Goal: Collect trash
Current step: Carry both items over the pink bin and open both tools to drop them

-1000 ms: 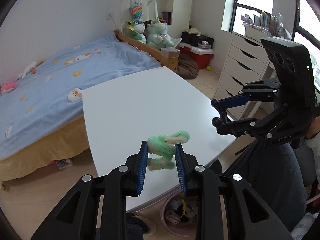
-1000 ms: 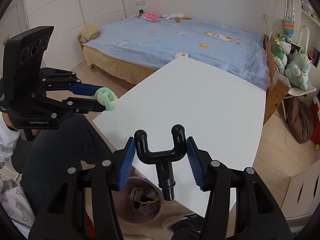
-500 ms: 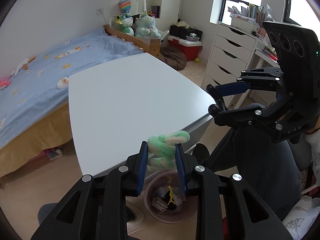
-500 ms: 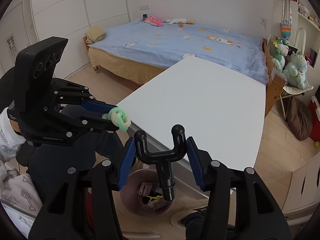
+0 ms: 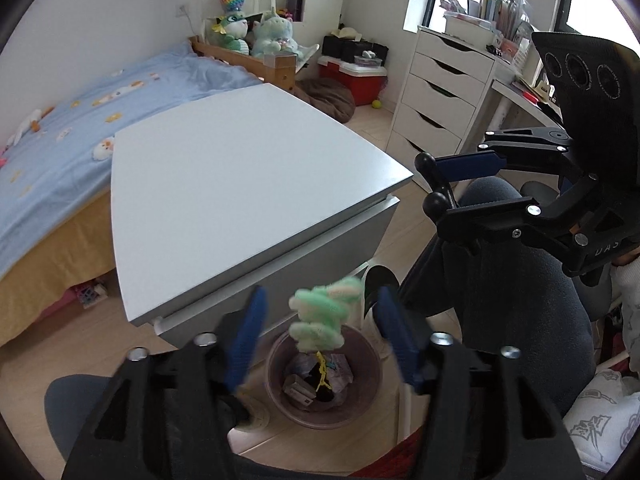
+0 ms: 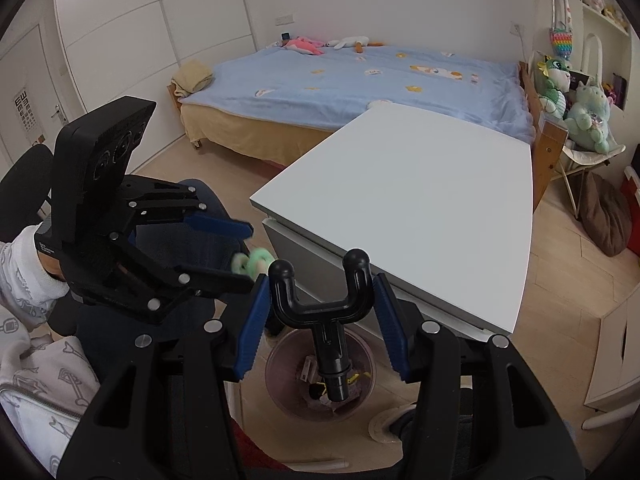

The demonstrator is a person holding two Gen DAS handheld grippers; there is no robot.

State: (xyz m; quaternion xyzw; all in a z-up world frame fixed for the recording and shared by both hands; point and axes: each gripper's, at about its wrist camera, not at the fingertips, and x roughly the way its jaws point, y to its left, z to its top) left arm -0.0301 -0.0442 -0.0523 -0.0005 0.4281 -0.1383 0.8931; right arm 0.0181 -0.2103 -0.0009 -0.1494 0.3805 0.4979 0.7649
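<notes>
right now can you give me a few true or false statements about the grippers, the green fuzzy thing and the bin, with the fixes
1. The left gripper is clamped tight on the green fuzzy twist. False: its jaws are opening and the pads stand clear of it.
2. The twist is above the trash bin. True.
3. The right gripper holds a black Y-shaped piece. True.
4. The bin is empty. False: scraps already lie inside.
5. The bin stands on the white table. False: it sits on the floor by the table's near edge.

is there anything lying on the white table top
No, the white table shows only a bare top in the left wrist view; the green fuzzy thing is off its edge, above the trash bin.
</notes>
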